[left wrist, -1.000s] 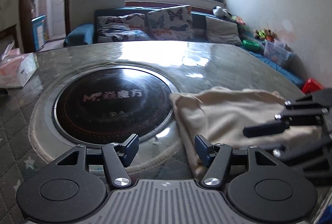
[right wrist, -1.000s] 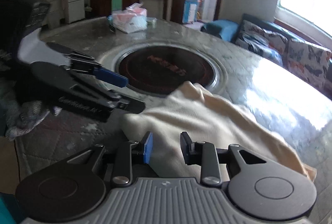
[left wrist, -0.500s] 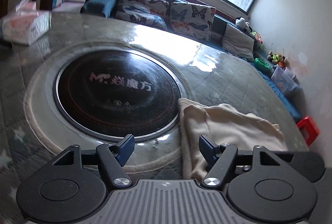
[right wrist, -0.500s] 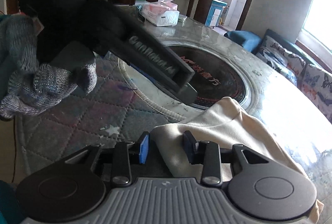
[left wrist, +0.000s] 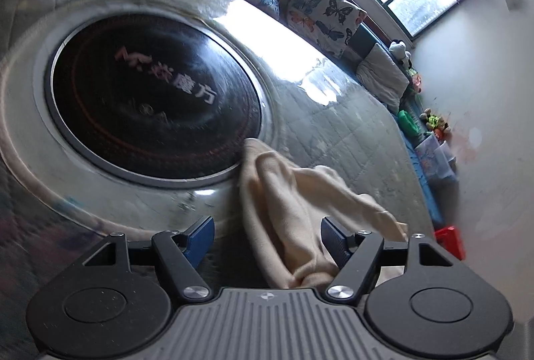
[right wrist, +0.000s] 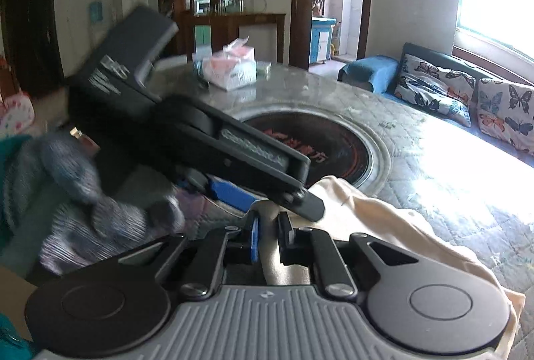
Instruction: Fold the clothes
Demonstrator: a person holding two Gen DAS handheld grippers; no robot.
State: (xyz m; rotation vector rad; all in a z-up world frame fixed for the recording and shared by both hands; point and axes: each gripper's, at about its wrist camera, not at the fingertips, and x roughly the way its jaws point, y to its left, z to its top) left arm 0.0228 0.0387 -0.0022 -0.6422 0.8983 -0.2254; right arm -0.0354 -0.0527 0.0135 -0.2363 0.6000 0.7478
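A cream cloth (left wrist: 293, 213) lies bunched on the round quilted table, beside the black cooktop disc (left wrist: 150, 96). My left gripper (left wrist: 267, 235) is open, its jaws wide apart with a fold of the cloth rising between them near the right finger. In the right wrist view the cloth (right wrist: 383, 220) runs from the disc's edge down into my right gripper (right wrist: 268, 235), whose jaws are narrowed onto its corner. The left gripper's body (right wrist: 233, 146), held by a grey-gloved hand, crosses just above the right gripper.
A pink tissue box (right wrist: 232, 68) sits at the table's far side. A sofa with butterfly cushions (right wrist: 467, 89) runs under the window. Toys and a red box (left wrist: 450, 241) line the wall. A wooden cabinet (right wrist: 230, 26) stands beyond the table.
My left gripper tilted and dropped closer over the cloth. My right gripper narrowed onto the cloth corner, and the cloth bunched up from flat.
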